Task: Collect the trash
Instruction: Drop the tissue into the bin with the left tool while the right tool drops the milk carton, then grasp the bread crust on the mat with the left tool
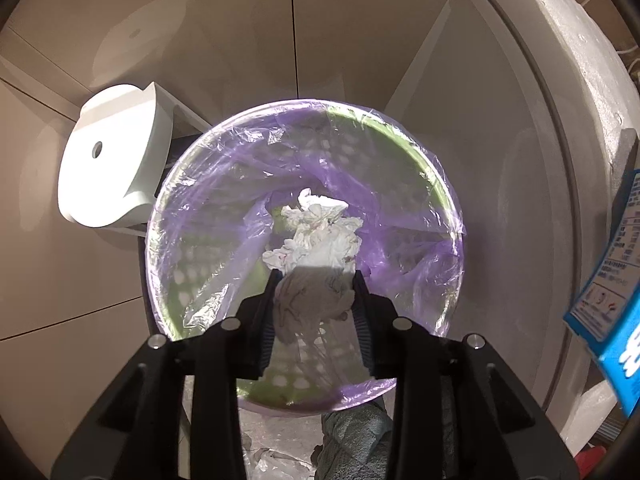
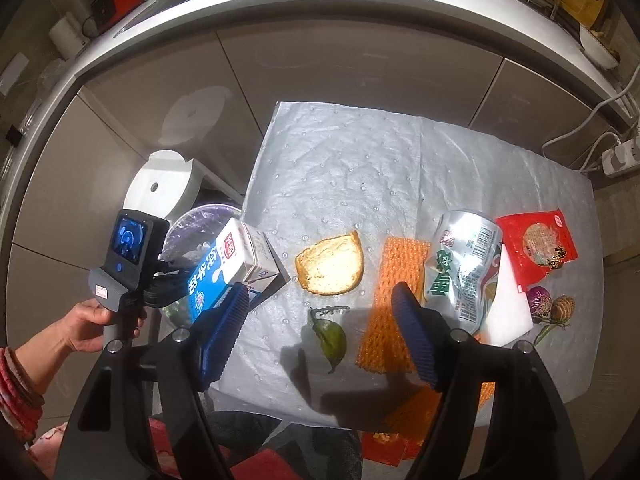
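My left gripper is shut on a crumpled white tissue wad and holds it over the mouth of a green bin lined with a purple bag. In the right wrist view the bin sits left of the table, with the left gripper's body above it. My right gripper is open and empty above the grey mat. Below it lie a bread slice, a green leaf, an orange foam net, a crushed can, a red wrapper and a blue milk carton.
A white round device stands beside the bin against the beige cabinet doors. The blue carton juts in at the right of the left wrist view. Two dried flower heads lie at the mat's right edge. A counter runs behind the table.
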The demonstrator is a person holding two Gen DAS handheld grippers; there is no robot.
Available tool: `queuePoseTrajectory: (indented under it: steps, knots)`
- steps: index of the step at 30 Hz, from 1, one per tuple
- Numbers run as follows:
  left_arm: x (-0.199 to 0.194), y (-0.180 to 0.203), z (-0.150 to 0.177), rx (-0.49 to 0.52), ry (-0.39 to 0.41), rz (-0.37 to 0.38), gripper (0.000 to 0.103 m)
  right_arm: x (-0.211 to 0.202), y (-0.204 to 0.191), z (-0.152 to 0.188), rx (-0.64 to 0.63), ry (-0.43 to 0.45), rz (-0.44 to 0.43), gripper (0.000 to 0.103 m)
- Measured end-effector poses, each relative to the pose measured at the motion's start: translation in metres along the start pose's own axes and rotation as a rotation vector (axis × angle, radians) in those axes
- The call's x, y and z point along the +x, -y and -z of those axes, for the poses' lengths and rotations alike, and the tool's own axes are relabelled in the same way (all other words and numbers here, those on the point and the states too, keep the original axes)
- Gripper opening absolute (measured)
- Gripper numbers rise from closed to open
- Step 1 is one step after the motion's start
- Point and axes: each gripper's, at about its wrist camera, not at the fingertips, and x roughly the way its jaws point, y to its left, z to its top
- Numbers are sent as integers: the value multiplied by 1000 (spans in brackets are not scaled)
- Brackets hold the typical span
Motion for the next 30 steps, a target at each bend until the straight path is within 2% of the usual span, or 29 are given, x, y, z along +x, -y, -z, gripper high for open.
queuePoseTrajectory:
  steps: [1,2,6,9,13,17,21,26,30]
  knots:
    - [0,0,0,-4,-4,19,50,1,-3,0,-6,0,-1,76]
    - [0,2,0,-5,-3,38,54,2,-6,1,-10,-2,-1,76]
    - [-6,24,1,38,37,103,54,2,-9,2,-8,-5,6,76]
    - [-4,42,1,85,39,105,54,1,-6,2,6,-8,16,76]
    - [-3,46,-1,93,27,111,55,-1,1,6,21,-6,26,76]
    - [-11,31,-2,70,44,87,66,2,10,10,36,-14,37,76]
    - [-20,10,-1,41,63,61,72,5,17,11,51,-21,43,77]
    - [-44,-3,5,18,102,47,78,5,26,9,51,-10,53,83]
    - [-82,4,9,43,175,49,85,0,37,8,59,17,79,95]
